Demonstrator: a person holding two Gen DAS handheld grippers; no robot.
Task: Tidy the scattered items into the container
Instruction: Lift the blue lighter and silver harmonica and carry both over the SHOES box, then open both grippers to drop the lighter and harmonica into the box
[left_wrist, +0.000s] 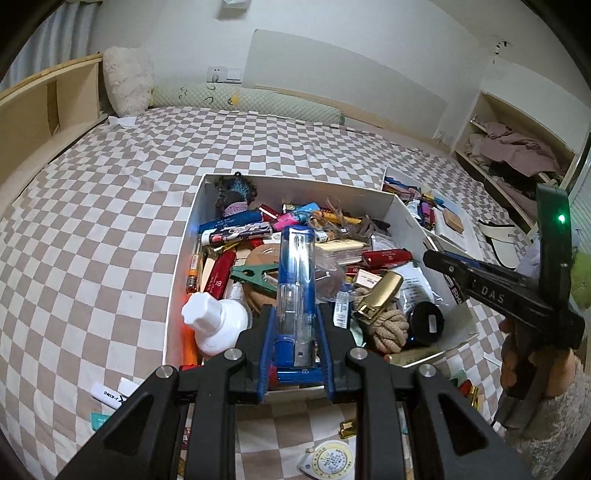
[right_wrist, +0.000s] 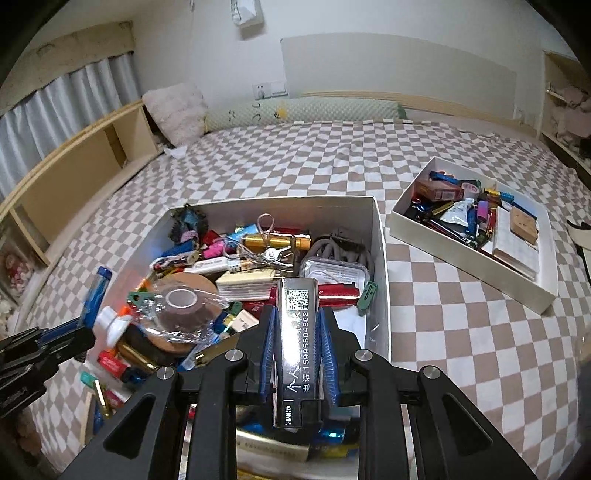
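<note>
A white cardboard box (left_wrist: 295, 181) on the checkered bed is crammed with lighters, tape, rope and clips; it also shows in the right wrist view (right_wrist: 380, 229). My left gripper (left_wrist: 293, 314) is shut on a clear blue lighter (left_wrist: 295, 273), held above the box's near edge. My right gripper (right_wrist: 297, 314) is shut on a black lighter (right_wrist: 297, 332) with a QR code and white print, over the box's near right side. The right gripper shows at the right of the left wrist view (left_wrist: 428, 256), the left gripper at the left of the right wrist view (right_wrist: 85, 332).
A second, shallower white box (right_wrist: 532, 291) of small items lies to the right. Loose items lie on the bedspread in front of the box: a white lighter (left_wrist: 107, 393), a round disc (left_wrist: 330, 459), gold pieces (left_wrist: 347, 428). Wooden shelves flank the bed on both sides.
</note>
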